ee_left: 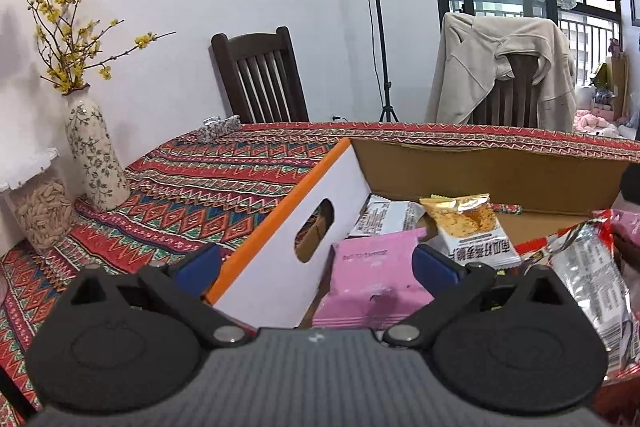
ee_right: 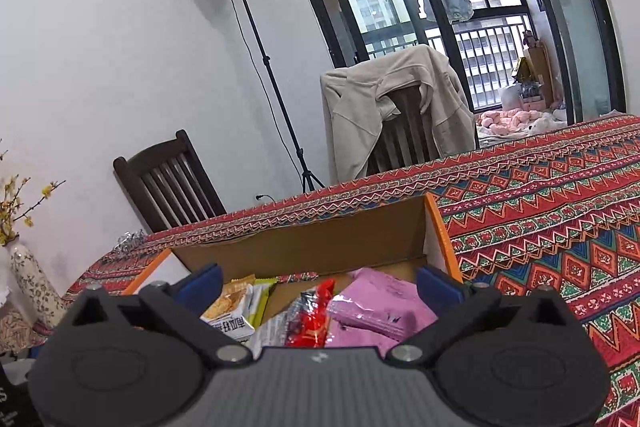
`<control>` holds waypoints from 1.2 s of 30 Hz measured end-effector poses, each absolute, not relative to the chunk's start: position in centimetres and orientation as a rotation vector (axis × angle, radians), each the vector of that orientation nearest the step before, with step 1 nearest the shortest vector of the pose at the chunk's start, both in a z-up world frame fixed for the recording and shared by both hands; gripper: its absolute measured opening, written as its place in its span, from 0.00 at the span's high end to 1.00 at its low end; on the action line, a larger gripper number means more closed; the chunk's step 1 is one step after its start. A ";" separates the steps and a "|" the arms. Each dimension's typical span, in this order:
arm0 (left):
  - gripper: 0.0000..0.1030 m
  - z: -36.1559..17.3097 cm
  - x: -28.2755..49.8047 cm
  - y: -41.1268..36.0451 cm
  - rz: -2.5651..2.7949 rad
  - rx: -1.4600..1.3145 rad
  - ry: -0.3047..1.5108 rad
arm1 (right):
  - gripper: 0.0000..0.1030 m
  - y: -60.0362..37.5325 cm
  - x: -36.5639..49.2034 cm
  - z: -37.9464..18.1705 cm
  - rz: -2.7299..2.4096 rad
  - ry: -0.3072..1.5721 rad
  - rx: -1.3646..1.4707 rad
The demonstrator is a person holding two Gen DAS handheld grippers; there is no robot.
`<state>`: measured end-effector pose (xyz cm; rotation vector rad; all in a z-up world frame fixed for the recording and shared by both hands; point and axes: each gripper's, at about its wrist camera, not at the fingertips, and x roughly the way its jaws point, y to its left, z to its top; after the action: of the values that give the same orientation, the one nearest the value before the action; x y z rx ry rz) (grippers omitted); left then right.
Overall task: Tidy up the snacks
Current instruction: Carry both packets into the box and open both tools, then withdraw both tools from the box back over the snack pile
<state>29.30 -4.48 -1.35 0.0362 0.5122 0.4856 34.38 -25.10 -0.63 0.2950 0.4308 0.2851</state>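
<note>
An open cardboard box [ee_left: 480, 171] with an orange rim and a white side wall stands on the patterned tablecloth; it also shows in the right wrist view [ee_right: 320, 243]. Inside lie a pink packet [ee_left: 368, 279], a gold-and-white cracker packet [ee_left: 468, 227] and a silver-and-red packet [ee_left: 592, 267]. My left gripper [ee_left: 316, 263] is open and straddles the box's left wall, holding nothing. My right gripper [ee_right: 318, 285] is open above the box, over a pink packet [ee_right: 380, 303], a red-and-silver packet [ee_right: 312, 319] and a cracker packet [ee_right: 232, 311].
A flowered vase [ee_left: 94, 155] with yellow blossoms and a jar of seeds [ee_left: 40, 211] stand at the table's left. Two dark wooden chairs [ee_left: 260, 75] stand behind the table, one draped with a beige jacket [ee_left: 500, 67]. A light stand [ee_right: 260, 59] stands by the wall.
</note>
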 end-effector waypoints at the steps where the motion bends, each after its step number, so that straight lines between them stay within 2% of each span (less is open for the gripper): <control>1: 0.00 -1.3 29.3 -4.4 0.485 0.032 0.512 | 0.00 -25.1 34.4 -0.6 0.285 0.430 0.295; 20: 0.00 0.5 19.9 2.6 0.311 -0.090 0.375 | 0.00 -22.2 31.0 -0.3 0.305 0.372 0.157; 28: 0.00 -0.2 17.4 5.6 0.272 -0.138 0.374 | 0.00 -22.1 28.8 0.8 0.258 0.418 0.116; 36: 0.00 -1.7 17.2 5.9 0.263 -0.146 0.370 | 0.00 -23.6 24.7 -0.6 0.233 0.495 0.102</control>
<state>17.17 5.85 -1.67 -0.1462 0.3703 0.2627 24.71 -23.57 -0.59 0.1019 0.4952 0.2326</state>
